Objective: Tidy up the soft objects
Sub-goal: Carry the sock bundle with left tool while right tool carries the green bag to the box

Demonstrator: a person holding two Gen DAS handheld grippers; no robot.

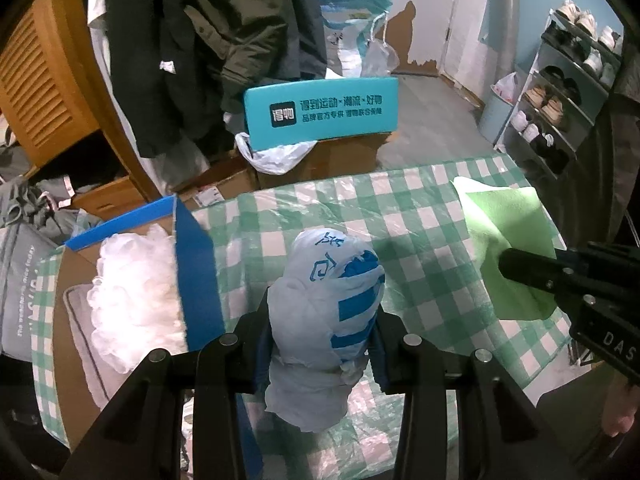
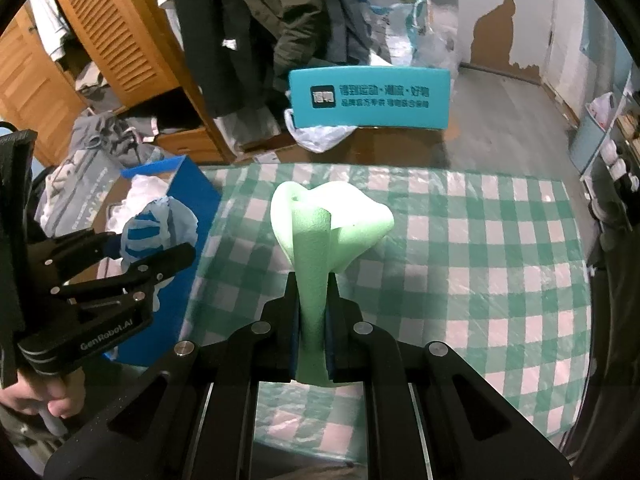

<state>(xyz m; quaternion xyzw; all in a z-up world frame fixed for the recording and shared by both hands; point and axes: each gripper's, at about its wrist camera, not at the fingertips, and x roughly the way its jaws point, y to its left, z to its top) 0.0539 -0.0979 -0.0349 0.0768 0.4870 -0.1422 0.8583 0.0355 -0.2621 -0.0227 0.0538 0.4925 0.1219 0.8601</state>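
Jaws clamped both sides: left gripper (image 1: 320, 344) around a crumpled white plastic bag with blue print (image 1: 326, 312), right gripper (image 2: 313, 344) pinching a folded pale-green foam sheet (image 2: 320, 232), both above the green-checked table cover (image 1: 400, 216). Left of that cover, open blue cardboard box (image 1: 198, 280) holding white crinkled plastic (image 1: 136, 300). Shoe rack (image 1: 560, 92) clear in left view only.

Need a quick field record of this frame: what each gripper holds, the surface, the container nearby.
left gripper: shut on bunched plastic bag, white with blue print
right gripper: shut on green foam sheet, pinched into a fold
surface: green-and-white checked cloth under clear plastic
container: blue box at the cloth's left edge, white plastic bags inside
both items: lifted clear of the cloth
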